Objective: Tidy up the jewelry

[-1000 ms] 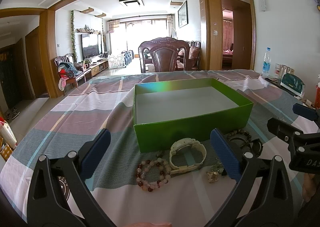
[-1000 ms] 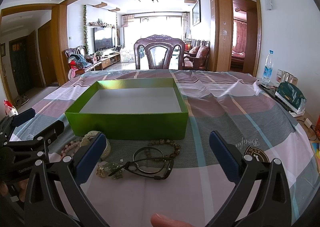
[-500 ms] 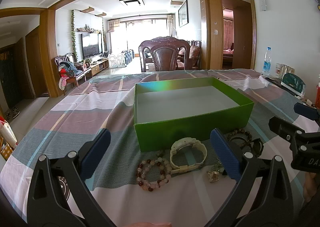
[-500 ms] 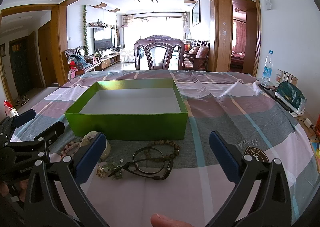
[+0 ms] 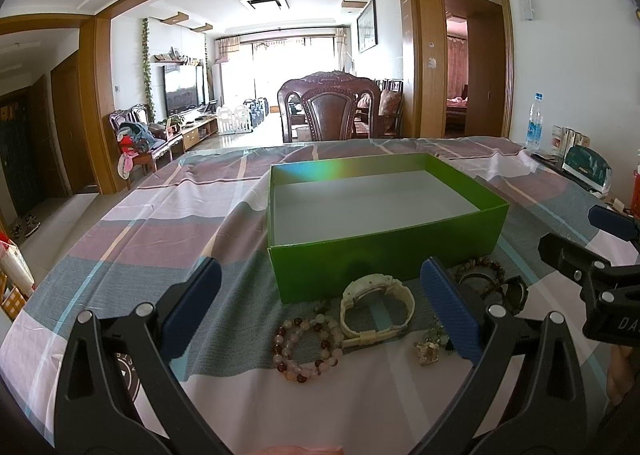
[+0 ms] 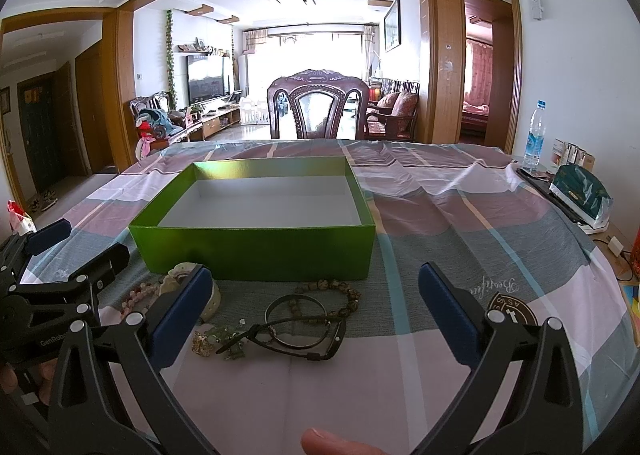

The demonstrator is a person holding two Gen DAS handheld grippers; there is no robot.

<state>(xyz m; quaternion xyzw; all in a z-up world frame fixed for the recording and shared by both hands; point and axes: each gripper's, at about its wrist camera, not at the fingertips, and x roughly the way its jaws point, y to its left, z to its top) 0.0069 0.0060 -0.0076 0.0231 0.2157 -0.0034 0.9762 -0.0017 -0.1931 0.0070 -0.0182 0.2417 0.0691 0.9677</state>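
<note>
An empty green box [image 5: 384, 255] [image 6: 256, 251] stands on the plaid tablecloth. In front of it lie a cream watch [image 5: 376, 305] [image 6: 180, 275], a pink-and-red bead bracelet [image 5: 306, 349], a small gold trinket [image 5: 428, 349] [image 6: 204, 343], a brown bead bracelet [image 6: 344, 295], a dark bangle [image 6: 296, 319] and dark glasses [image 6: 316, 339]. My left gripper [image 5: 320, 311] hangs open just short of the watch and pink bracelet. My right gripper [image 6: 316, 311] is open over the bangle and glasses. Neither holds anything.
A wooden chair [image 6: 316, 107] stands at the table's far side. At the right edge are a water bottle [image 6: 534, 135], small cartons [image 6: 572, 155] and a green packet [image 6: 580, 191]. A fingertip [image 6: 336, 443] shows at the bottom of the right wrist view.
Nothing has visibly changed apart from a very slight drift of both views; both grippers stay open and the jewelry lies where it was.
</note>
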